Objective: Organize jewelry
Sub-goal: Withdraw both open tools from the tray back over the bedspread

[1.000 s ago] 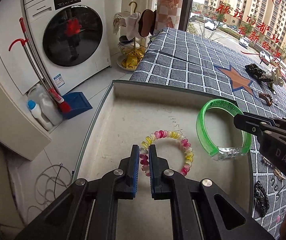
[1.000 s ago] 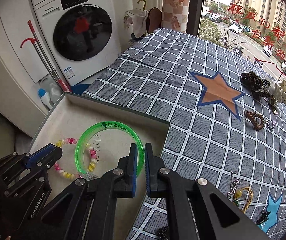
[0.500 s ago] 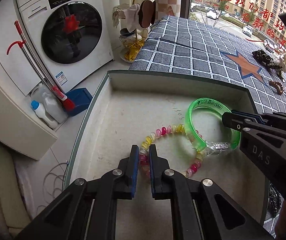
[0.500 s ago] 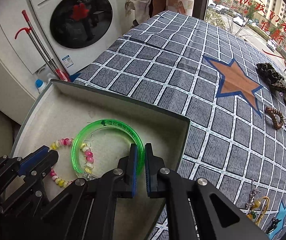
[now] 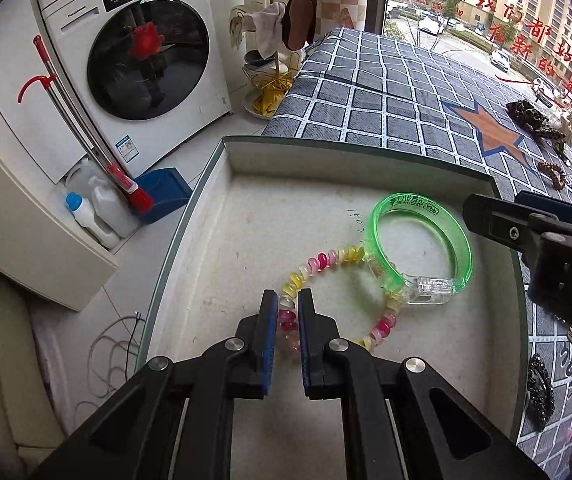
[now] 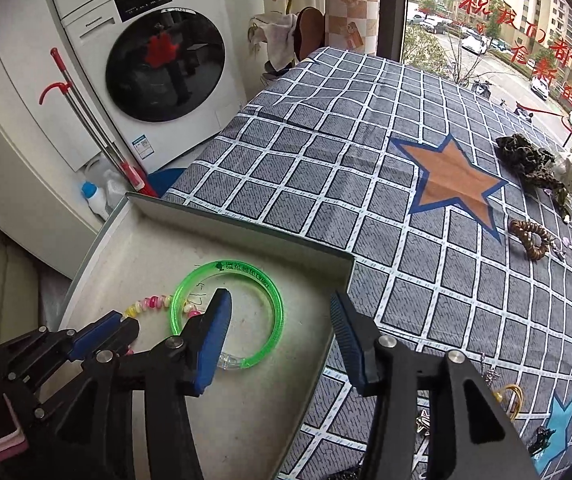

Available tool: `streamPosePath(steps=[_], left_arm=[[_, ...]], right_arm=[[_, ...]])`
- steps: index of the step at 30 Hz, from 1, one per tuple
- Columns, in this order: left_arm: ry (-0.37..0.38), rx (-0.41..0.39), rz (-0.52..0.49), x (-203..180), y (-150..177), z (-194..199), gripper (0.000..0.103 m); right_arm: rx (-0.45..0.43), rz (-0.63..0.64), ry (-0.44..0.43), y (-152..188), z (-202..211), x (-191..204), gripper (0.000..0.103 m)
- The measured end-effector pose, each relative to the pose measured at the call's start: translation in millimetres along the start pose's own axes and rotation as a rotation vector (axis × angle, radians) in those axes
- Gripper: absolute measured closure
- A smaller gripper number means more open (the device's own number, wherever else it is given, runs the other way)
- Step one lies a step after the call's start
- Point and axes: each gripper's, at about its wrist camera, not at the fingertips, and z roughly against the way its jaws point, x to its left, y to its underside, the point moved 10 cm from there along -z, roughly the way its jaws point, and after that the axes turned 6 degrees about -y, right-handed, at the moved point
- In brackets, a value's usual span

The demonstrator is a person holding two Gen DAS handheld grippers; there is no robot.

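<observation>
Right gripper (image 6: 282, 322) spread; left gripper (image 5: 287, 312) seemingly clamped.

We count two bracelets in one tray (image 5: 502, 240): one green bangle (image 5: 422, 248) and one beaded bracelet (image 5: 326, 260), at about three o'clock and center of the left view. On the checked cloth (image 6: 326, 168) we see two scrunchies (image 6: 526, 160) near two o'clock, one brown hair tie (image 6: 530, 238), and two orange and blue stars.

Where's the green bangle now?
The green bangle lies in the tray, right side in the left view, overlapping the bead bracelet.
</observation>
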Motion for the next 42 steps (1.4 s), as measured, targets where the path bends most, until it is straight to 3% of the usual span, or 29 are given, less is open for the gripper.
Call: streamPosePath(steps=[13, 17, 18, 19, 21, 27, 31, 35, 36, 42], left_arm=[[0.020, -0.015, 0.007, -7, 4, 16, 0.086], [0.025, -0.009, 0.014, -8, 8, 18, 0.085], [0.024, -0.008, 0.020, -7, 8, 19, 0.052], [0.016, -0.008, 0.032, -5, 8, 20, 0.000], [-0.017, -0.049, 0.056, 2, 4, 25, 0.000], [-0.028, -0.091, 0.038, 4, 2, 35, 0.000], [-0.030, -0.118, 0.007, -2, 9, 44, 0.000], [-0.003, -0.130, -0.004, -10, 21, 55, 0.000], [0.007, -0.126, -0.007, -13, 24, 58, 0.000], [0.037, -0.108, -0.040, -33, 42, 68, 0.000]], right_arm=[[-0.036, -0.082, -0.012, 37, 52, -29, 0.027], [-0.029, -0.085, -0.014, 49, 57, -30, 0.026], [-0.030, -0.085, -0.014, 51, 58, -30, 0.026], [-0.033, -0.085, -0.014, 54, 59, -30, 0.026], [-0.034, -0.084, -0.015, 58, 61, -29, 0.025], [-0.034, -0.091, -0.024, 70, 68, -27, 0.023], [-0.031, -0.106, -0.033, 83, 74, -31, 0.012], [-0.029, -0.138, -0.052, 98, 80, -38, 0.010], [-0.031, -0.146, -0.058, 101, 81, -40, 0.001], [-0.035, -0.182, -0.084, 123, 91, -54, 0.000]])
